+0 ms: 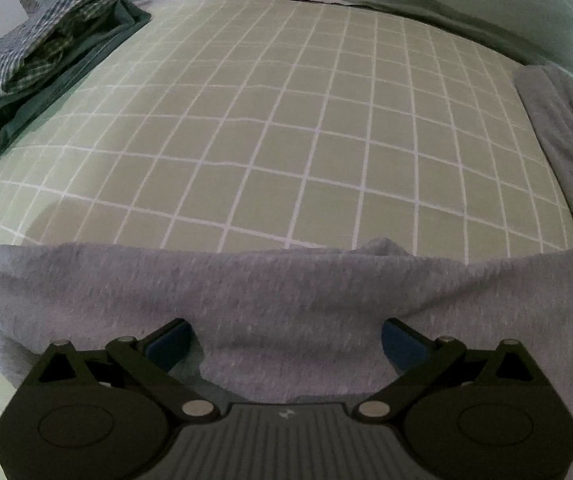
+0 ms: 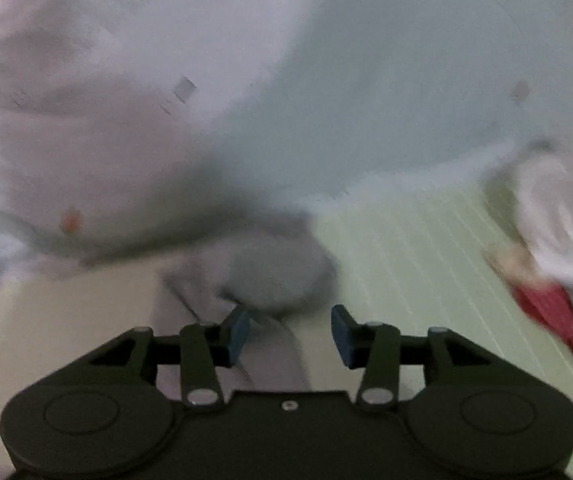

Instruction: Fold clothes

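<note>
My left fingers [image 1: 286, 344] spread wide over grey garment [image 1: 270, 288] on checked bed [image 1: 270, 128], right fingers [image 2: 290, 334] apart, gripping nothing.

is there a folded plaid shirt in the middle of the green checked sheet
No, the plaid clothes pile lies at the far left edge of the sheet.

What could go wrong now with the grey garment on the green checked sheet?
1. The left gripper stands open over the grey knit garment, holding nothing; closing here may pinch several layers and spoil the fold.
2. The right gripper is open too, and its view is blurred, so its next grasp may miss.
3. The garment's edge is bunched on the green checked sheet; wrinkles may stay.
</note>
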Motion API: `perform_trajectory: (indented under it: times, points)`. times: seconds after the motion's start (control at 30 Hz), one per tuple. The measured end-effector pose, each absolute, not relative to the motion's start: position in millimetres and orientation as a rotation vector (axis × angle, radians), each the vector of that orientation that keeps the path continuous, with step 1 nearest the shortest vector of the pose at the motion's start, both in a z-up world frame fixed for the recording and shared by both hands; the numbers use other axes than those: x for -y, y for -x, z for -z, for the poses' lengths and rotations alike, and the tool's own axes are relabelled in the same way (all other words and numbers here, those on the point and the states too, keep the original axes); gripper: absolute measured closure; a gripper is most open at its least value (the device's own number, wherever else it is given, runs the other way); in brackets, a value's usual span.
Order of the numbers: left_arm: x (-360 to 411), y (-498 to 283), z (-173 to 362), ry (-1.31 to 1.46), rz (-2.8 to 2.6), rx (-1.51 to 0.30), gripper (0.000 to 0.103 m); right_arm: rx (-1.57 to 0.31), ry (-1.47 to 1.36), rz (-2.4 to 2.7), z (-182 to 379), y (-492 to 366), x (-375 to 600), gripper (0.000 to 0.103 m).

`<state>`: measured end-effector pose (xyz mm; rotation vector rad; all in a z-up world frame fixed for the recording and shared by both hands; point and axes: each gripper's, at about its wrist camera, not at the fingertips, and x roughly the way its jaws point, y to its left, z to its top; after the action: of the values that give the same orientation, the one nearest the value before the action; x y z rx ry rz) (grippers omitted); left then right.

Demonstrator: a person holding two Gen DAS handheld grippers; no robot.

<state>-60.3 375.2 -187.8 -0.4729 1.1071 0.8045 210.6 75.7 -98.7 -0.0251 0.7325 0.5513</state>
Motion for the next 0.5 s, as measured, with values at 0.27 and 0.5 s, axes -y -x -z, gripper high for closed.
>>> perform_trajectory:
  times: [0.27, 0.5]
  points:
    - [-364.4, 45.0, 159.5, 0.439, -0.726, -1.008, 0.002, -0.903, 0.201, -0.43, 168.8, -173.2, -6.2, 0.03]
    - [-322.8, 28.4, 128.2, 0.349, -0.667, -0.953, 0.002, -0.889, 0.261, -0.429, 195.9, -160.3, 11.1, 0.025]
